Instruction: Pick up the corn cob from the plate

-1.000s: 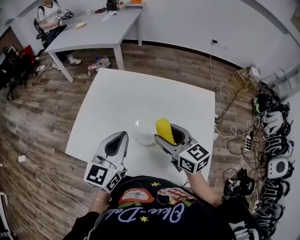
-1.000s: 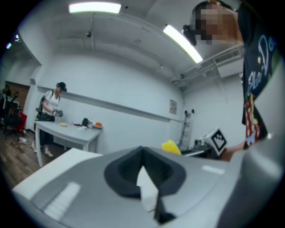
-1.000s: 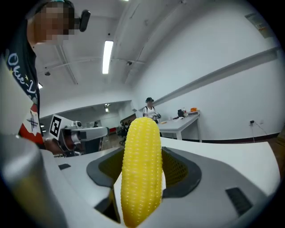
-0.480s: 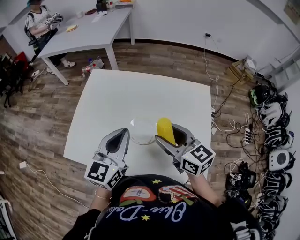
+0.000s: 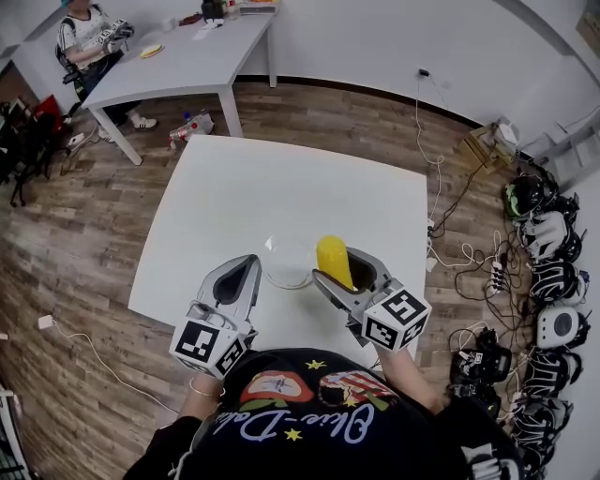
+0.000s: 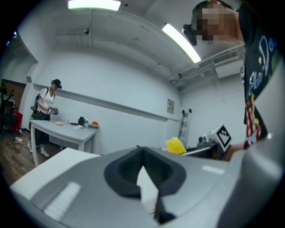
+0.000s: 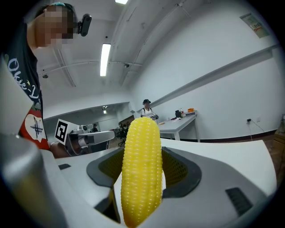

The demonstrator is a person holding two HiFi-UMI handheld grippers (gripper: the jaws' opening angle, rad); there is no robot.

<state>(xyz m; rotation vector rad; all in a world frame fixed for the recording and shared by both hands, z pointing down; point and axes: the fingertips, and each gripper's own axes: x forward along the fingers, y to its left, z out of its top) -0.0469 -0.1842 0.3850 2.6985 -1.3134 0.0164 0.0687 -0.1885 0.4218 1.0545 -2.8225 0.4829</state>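
A yellow corn cob [image 5: 333,261] stands upright between the jaws of my right gripper [image 5: 342,270], which is shut on it just right of a clear plate [image 5: 286,267] on the white table [image 5: 281,197]. In the right gripper view the corn cob [image 7: 141,169] fills the middle of the right gripper [image 7: 141,182]. My left gripper [image 5: 242,267] hovers left of the plate, shut with nothing in it. From the left gripper view, the left gripper [image 6: 143,171] shows only a thin slit, and the corn cob [image 6: 176,144] is visible beyond it.
A grey table [image 5: 202,61] with small items stands at the back left, with a person [image 5: 89,28] beside it. Several headsets [image 5: 553,281] and cables [image 5: 441,187] lie on the wooden floor to the right. The white table's near edge is just under my grippers.
The head view swayed a little. The right gripper keeps its hold on the corn beside the plate, and the left gripper has hardly moved.
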